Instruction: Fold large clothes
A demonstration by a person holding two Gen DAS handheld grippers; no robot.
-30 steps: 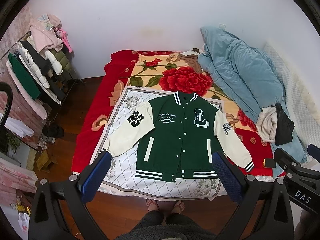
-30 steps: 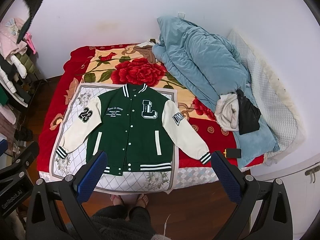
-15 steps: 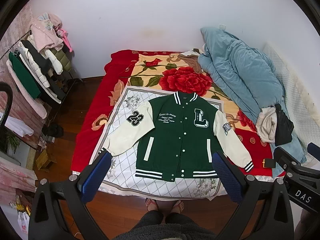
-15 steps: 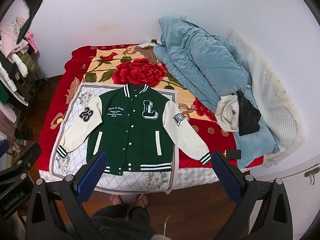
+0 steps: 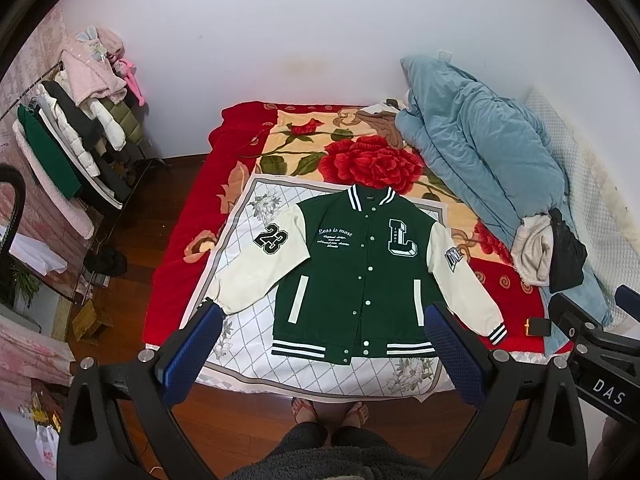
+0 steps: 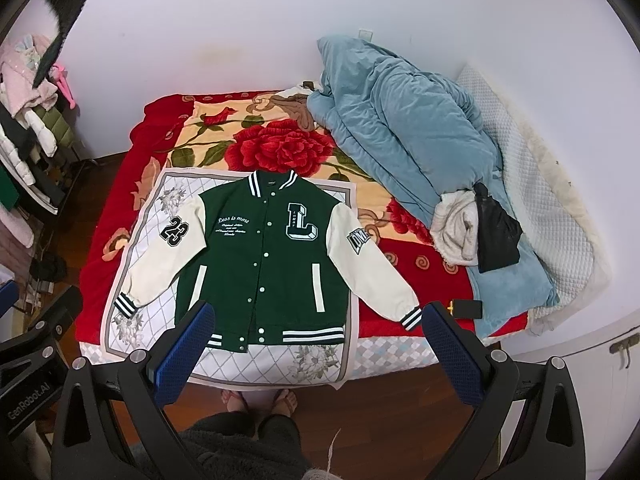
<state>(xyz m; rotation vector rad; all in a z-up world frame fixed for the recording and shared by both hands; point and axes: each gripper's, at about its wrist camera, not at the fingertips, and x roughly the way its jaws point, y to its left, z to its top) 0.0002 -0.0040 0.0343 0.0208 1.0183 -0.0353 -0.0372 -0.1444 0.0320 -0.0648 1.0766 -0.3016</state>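
Observation:
A green varsity jacket with cream sleeves lies flat and face up on a white patterned cloth on the bed, collar away from me, buttoned, both sleeves spread out and down. It also shows in the right wrist view. My left gripper is open and empty, held high above the bed's near edge. My right gripper is open and empty at about the same height. Neither touches the jacket.
A red floral blanket covers the bed. A heaped blue duvet and a white and black bundle lie on the right. A clothes rack stands at the left. My feet stand on the wooden floor.
Both views have shifted very slightly; the jacket and the grippers' opening are unchanged.

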